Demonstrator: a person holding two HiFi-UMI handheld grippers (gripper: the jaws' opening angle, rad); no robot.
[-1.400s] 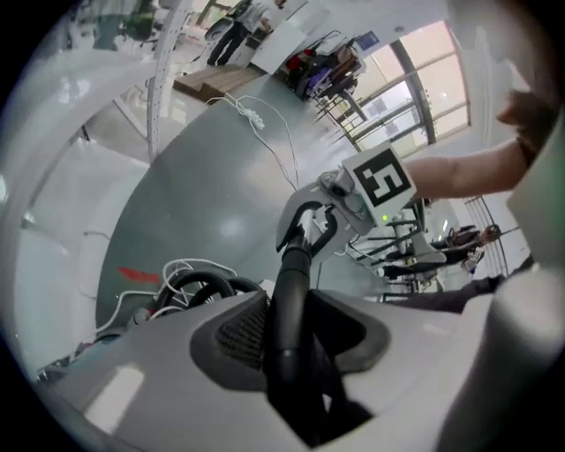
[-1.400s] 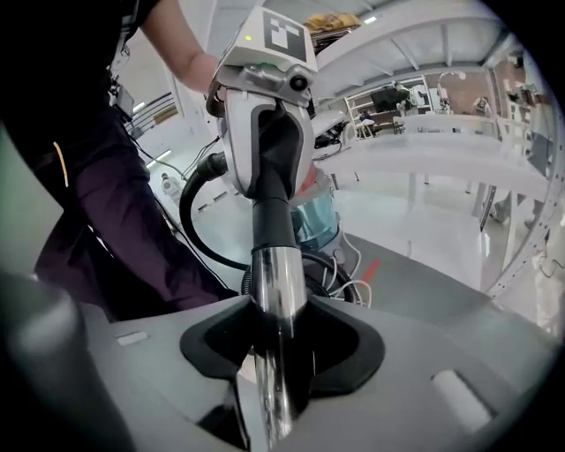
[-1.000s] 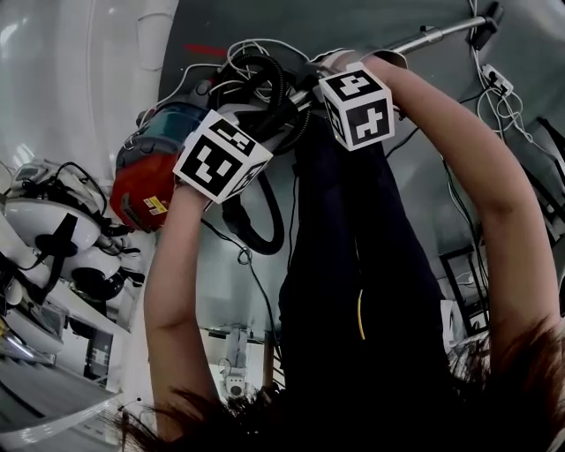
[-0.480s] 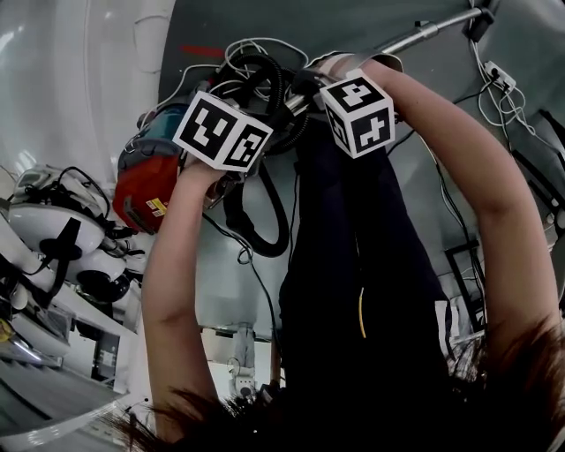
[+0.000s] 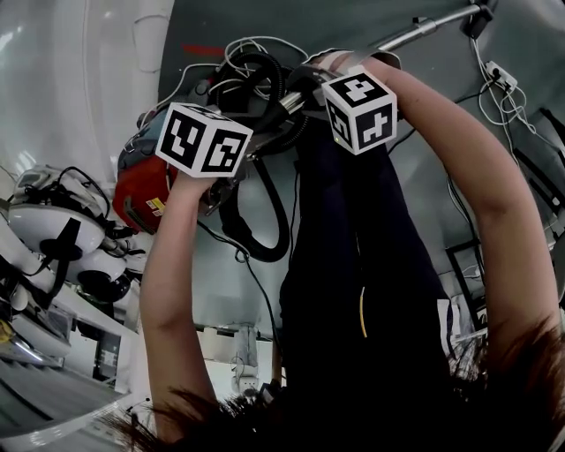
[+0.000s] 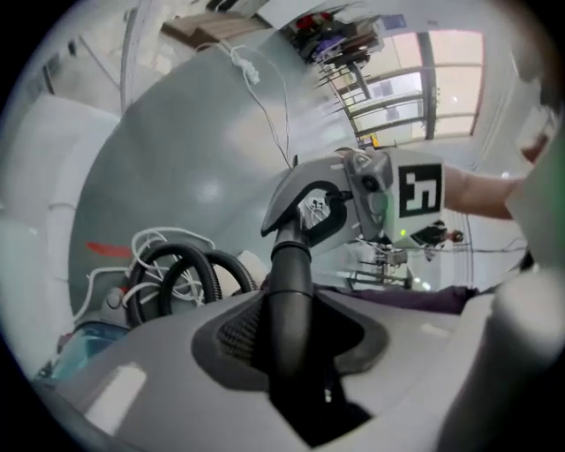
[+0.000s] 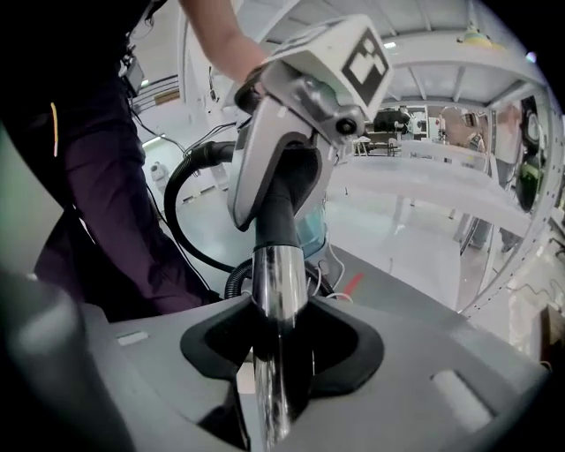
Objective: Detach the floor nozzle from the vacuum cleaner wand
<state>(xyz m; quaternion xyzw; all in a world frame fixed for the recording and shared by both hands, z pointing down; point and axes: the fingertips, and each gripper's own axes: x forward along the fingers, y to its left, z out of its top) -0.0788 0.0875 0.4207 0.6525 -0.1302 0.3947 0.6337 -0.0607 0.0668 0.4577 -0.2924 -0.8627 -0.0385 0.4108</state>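
Left tongs (image 6: 291, 353), just rolled and tightened, pinch the black tube (image 6: 290, 274); right tongs (image 7: 281, 353) clamp the wand (image 7: 278, 274), the nozzle (image 5: 481, 21) beyond apparently still attached.

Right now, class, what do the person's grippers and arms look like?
The left gripper and right gripper have pale grey moulded bodies with dark textured pads. Each carries a white cube printed with black square markers. Both arms are bare, no sleeves showing. The left jaws have just been closing, a black tube between them.
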